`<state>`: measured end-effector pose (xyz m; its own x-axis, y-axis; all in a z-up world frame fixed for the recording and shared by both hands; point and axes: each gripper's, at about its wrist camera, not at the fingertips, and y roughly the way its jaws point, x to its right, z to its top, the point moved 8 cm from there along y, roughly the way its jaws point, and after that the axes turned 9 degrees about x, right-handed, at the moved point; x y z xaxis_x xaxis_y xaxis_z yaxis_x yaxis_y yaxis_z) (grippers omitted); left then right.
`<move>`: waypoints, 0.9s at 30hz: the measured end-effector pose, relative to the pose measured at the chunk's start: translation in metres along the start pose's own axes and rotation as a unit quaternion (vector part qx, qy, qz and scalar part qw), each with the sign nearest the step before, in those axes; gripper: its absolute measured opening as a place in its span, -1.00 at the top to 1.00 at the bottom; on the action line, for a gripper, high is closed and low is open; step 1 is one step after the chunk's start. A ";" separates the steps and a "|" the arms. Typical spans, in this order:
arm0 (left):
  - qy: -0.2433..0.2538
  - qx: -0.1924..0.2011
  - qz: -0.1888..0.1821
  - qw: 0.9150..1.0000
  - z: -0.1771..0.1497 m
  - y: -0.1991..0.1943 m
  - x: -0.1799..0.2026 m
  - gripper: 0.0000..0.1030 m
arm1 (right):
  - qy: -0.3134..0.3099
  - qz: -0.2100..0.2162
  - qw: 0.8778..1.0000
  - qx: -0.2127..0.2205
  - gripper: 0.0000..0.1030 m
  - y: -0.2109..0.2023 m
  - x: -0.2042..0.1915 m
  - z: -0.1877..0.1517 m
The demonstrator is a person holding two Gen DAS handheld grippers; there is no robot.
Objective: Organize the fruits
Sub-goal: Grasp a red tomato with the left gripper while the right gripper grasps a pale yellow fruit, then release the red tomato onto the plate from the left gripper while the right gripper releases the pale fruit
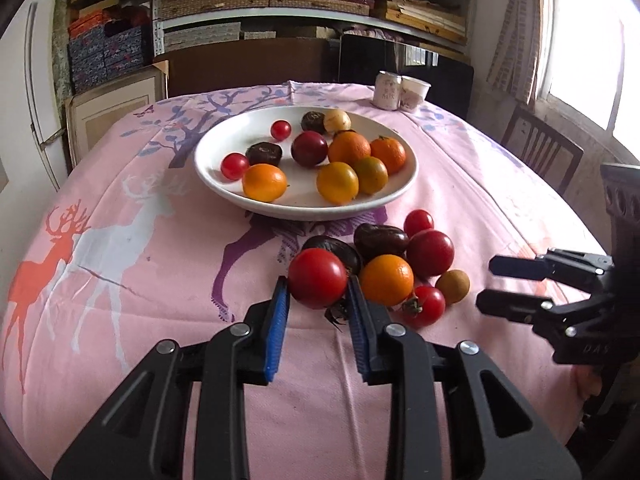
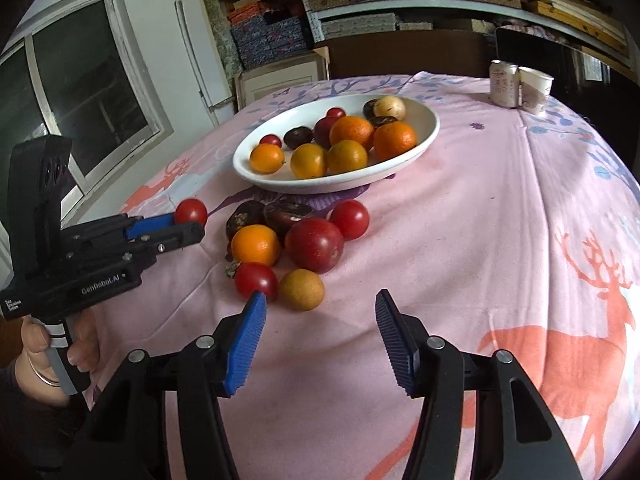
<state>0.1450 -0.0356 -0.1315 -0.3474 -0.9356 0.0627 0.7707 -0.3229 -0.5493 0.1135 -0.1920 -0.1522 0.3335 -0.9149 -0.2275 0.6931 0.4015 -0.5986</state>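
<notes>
My left gripper (image 1: pixel 318 300) is shut on a red tomato (image 1: pixel 318 283), held just above the pink cloth; it also shows in the right wrist view (image 2: pixel 182 224) with the tomato (image 2: pixel 191 211) at its tip. A white plate (image 1: pixel 224 188) holds several oranges, tomatoes and dark fruits. A loose pile lies in front of the plate: an orange (image 1: pixel 386 279), a large red fruit (image 1: pixel 430 253), small tomatoes, dark fruits and a brown longan (image 1: pixel 453 286). My right gripper (image 2: pixel 320 320) is open and empty, just short of the longan (image 2: pixel 301 290).
A drink can (image 1: pixel 387 90) and a paper cup (image 1: pixel 414 93) stand at the table's far edge. A wooden chair (image 1: pixel 540 152) is on the right. Shelves of boxes fill the back wall.
</notes>
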 end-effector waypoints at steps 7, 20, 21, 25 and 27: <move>-0.006 0.004 0.003 1.000 0.002 -0.002 -0.003 0.46 | 0.006 0.003 0.999 -0.031 0.43 0.023 -0.009 0.001; -0.005 -0.013 -0.019 1.000 0.014 0.004 -0.005 0.46 | 0.057 0.023 0.998 0.021 0.44 -0.004 0.013 0.032; 0.001 -0.012 -0.014 1.000 0.023 0.007 -0.008 0.46 | 0.058 0.018 0.998 0.025 0.44 -0.004 0.017 0.046; 0.011 0.000 -0.005 1.000 0.071 0.028 -0.014 0.45 | 0.064 0.015 0.997 0.044 0.44 0.011 0.025 0.113; 0.016 -0.006 -0.002 1.000 0.086 0.047 -0.014 0.45 | 0.080 0.016 0.996 0.044 0.44 0.032 0.030 0.143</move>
<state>0.2317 -0.0499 -0.0862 -0.3674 -0.9293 0.0371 0.7630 -0.3240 -0.5593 0.2371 -0.2009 -0.0682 0.2547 -0.8941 -0.3683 0.7400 0.4254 -0.5210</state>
